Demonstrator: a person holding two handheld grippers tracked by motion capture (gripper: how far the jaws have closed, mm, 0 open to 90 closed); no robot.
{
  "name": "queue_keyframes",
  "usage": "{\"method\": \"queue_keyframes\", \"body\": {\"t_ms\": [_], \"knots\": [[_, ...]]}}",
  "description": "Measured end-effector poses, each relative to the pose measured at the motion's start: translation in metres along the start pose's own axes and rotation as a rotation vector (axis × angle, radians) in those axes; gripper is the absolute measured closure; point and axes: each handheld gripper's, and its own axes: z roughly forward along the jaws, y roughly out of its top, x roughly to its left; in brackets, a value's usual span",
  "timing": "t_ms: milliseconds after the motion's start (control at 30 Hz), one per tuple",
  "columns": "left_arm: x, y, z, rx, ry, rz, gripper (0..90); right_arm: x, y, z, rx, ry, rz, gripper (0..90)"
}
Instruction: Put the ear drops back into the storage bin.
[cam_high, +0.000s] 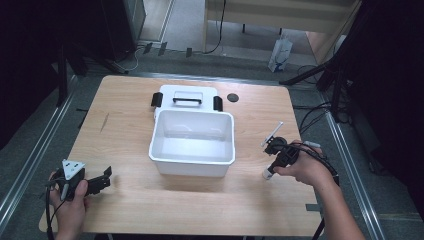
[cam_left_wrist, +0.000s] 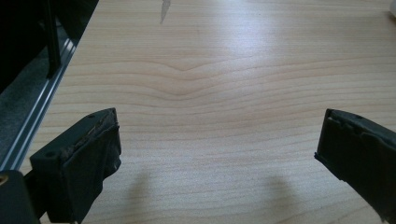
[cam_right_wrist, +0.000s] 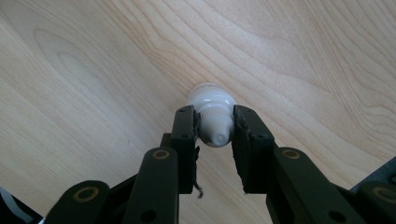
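Observation:
A small white bottle (cam_right_wrist: 210, 95) with a ribbed cap stands on the wooden table (cam_right_wrist: 93, 70), and my right gripper (cam_right_wrist: 214, 114) is shut on its cap from above, pads pressed against both sides. In the high view the right gripper (cam_high: 270, 169) is at the table's right side, tilted down, with the white bottle (cam_high: 267, 174) at its tip. My left gripper (cam_high: 105, 177) rests near the front left corner, held in a hand. In the left gripper view its jaws (cam_left_wrist: 219, 126) stand wide open over bare wood with nothing between them.
An open white plastic bin (cam_high: 192, 162) sits mid-table. Its white lid (cam_high: 187, 90), with a black handle and black clasps, lies just behind it. A small black disc (cam_high: 232, 97) lies at the back. A metal rail (cam_left_wrist: 32, 121) runs along the table's left edge.

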Motion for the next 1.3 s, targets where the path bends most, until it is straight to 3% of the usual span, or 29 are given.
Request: {"method": "queue_keyframes", "body": {"t_ms": [667,933,1300], "knots": [[0.001,0.0,0.0,0.003,-0.008,-0.005,0.6,0.01,0.034,-0.057,-0.033,-0.025,-0.074,71.9],[0.001,0.0,0.001,0.001,-0.008,-0.005,0.6,0.013,0.054,-0.081,-0.065,-0.035,-0.065,71.8],[0.001,0.0,0.001,0.004,-0.01,-0.003,0.6,0.022,0.082,-0.109,-0.112,-0.045,-0.094,71.8]]}}
